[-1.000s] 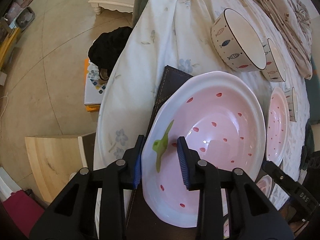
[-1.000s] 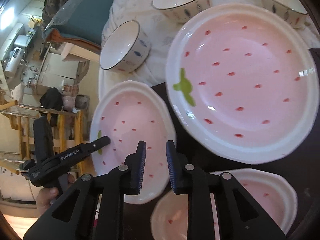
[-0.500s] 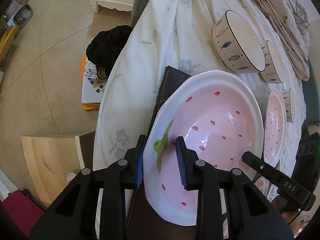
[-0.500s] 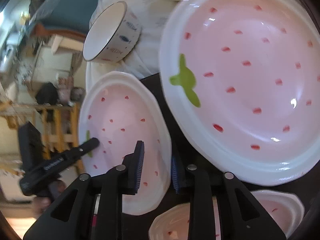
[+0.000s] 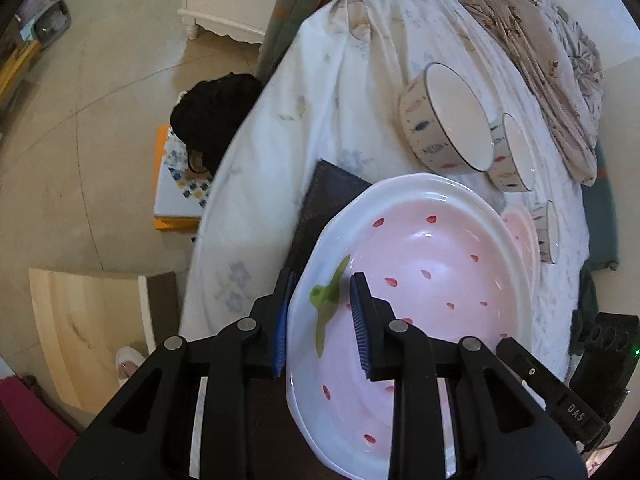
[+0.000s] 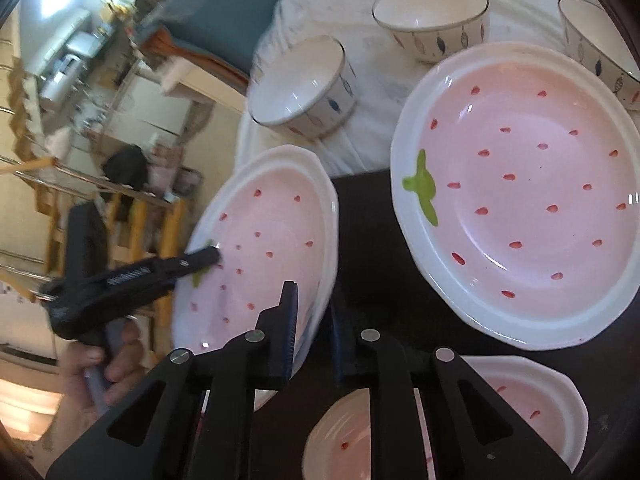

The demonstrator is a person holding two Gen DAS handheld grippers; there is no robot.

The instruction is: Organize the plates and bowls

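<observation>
In the left wrist view my left gripper (image 5: pixel 320 316) is shut on the rim of a pink strawberry plate (image 5: pixel 424 296), near its green leaf mark, and holds it tilted above a dark mat (image 5: pixel 328 196). In the right wrist view my right gripper (image 6: pixel 314 332) is shut on the opposite rim of the same plate (image 6: pixel 260 256); the left gripper's finger (image 6: pixel 200 258) shows at its far rim. A larger strawberry plate (image 6: pixel 516 196) lies on the mat to the right. Two smaller pink plates (image 6: pixel 532 404) sit at the bottom.
Three fish-pattern bowls (image 6: pixel 304 84) (image 6: pixel 432 12) (image 6: pixel 600 44) stand on the white cloth (image 5: pixel 304 112) behind the plates. A crumpled beige cloth (image 5: pixel 536 52) lies at the back. A wooden stool (image 5: pixel 88 332) and a black bundle (image 5: pixel 216 116) are on the floor beside the table.
The right gripper has moved onto the plate's rim and closed on it. The plate is now tilted up off the mat, held from both sides.
</observation>
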